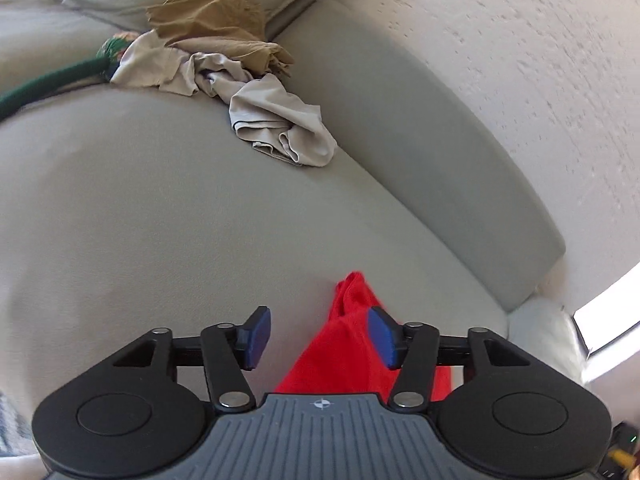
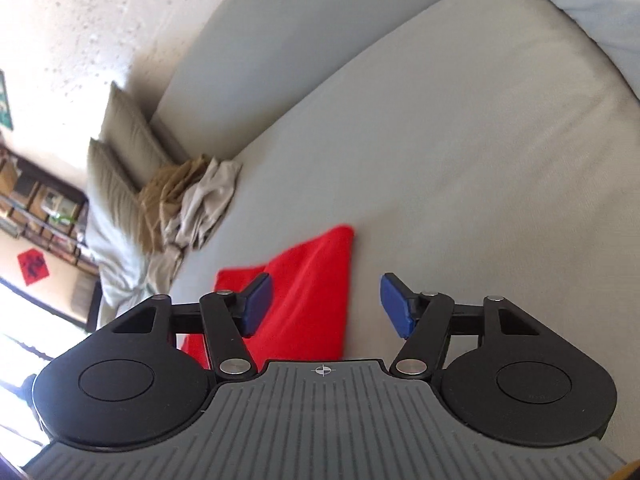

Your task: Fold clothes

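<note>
A red garment lies flat on the grey sofa seat. In the left wrist view its bunched end reaches between the blue pads, nearer the right one. My left gripper is open above it, pads not pressing the cloth. In the right wrist view the red garment looks folded, lying under and between the fingers. My right gripper is open, with nothing pinched. A heap of crumpled clothes, tan and beige, lies further back on the seat; in the right wrist view that clothes heap sits at the left.
A green strip of fabric runs off to the left by the heap. Cushions lean against the rough white wall. The sofa backrest borders the seat. Shelves stand beyond the sofa's end.
</note>
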`<state>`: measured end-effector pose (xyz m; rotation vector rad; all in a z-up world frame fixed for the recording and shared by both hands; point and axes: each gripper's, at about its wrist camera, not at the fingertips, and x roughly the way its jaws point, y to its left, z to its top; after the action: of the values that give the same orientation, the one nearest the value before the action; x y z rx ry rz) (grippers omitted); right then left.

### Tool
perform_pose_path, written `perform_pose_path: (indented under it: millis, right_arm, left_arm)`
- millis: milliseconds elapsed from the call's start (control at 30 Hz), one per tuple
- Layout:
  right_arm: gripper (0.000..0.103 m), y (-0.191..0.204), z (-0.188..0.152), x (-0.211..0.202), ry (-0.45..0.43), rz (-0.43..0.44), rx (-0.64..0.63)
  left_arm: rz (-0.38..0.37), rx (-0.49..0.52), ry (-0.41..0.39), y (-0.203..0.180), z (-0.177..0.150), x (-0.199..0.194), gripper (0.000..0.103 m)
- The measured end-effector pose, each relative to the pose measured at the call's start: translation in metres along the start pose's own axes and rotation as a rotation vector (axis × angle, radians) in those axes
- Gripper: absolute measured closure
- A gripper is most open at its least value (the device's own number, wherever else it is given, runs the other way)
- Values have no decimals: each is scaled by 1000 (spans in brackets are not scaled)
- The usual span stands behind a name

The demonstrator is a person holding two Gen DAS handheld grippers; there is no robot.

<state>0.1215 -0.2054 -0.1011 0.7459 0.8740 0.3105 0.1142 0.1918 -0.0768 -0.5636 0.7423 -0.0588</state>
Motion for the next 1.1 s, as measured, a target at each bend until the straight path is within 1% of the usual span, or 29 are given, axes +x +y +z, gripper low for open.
perform_pose_path:
  millis: [33,100,133,200,233,267,300,333,367,400,467,533,567,600,667,733,833,867,900,933,967,1000,1033,1100]
  right_arm:
    - [37,2,-9,-10,28,14,-14]
    - [32,-1,-27,-27,94,52,-14]
    - [31,-4,-33,-31,127,72,0]
    - [31,-11,-46,-39,190,113,35]
    - [31,-14,-53,-40,205,124,55]
    - [31,-16,-59,-42,220,134,74]
    - [31,-19,-64,-40,230,135,86]
    - [31,-23,-69,-40,232,128,102]
    - [31,-26,-72,-40,217,133,115]
    - [31,-28,-74,-41,205,142,120]
    - [31,-31,-73,-37,210,167,134]
    - [37,-34,-69,-27,228,190,154]
    - [42,-34,-67,-19,234,191,164]
    - [47,-34,-64,-11,240,192,174]
    - [50,-33,-58,8,249,204,193]
    - [51,-28,-50,27,237,206,203]
    - [50,-19,-41,47,221,188,197]
    - [50,-15,-39,52,216,179,192]
    - [51,-12,-36,57,211,169,187]
    - [54,-9,-36,58,200,150,187]
    - [67,-6,-35,58,186,113,176]
    - [80,-2,-35,56,174,69,148]
    - [81,4,-37,51,153,51,109]
    - [84,17,-42,35,112,17,21]
  left_arm:
    - [11,46,20,0,-3,-5,30]
    - [32,107,78,7,-4,-8,29]
    - [36,121,104,9,-5,-7,28]
    - [24,111,164,17,-7,-5,28]
    - [0,94,200,21,-9,-5,27]
    - [-39,73,248,24,-11,-2,26]
    - [-95,46,309,29,-14,2,25]
    - [-144,20,358,34,-16,9,24]
    - [-174,5,383,37,-18,13,24]
    - [-195,0,393,39,-18,16,22]
    - [-244,-13,415,42,-20,21,22]
    - [-315,-41,449,40,-22,22,22]
    - [-336,-41,464,38,-22,26,22]
    - [-345,-37,477,35,-23,29,22]
    - [-364,-44,499,31,-22,39,22]
    - [-378,-66,517,26,-23,51,22]
    - [-354,-39,509,11,-25,59,22]
    - [-338,-28,500,6,-25,60,24]
    - [-300,-17,486,1,-24,58,44]
    - [-245,-4,472,-3,-25,56,73]
    - [-199,16,456,-9,-26,52,75]
    - [-171,47,436,-17,-27,45,76]
    - [-144,93,414,-27,-29,36,77]
    - [-106,219,377,-53,-35,12,78]
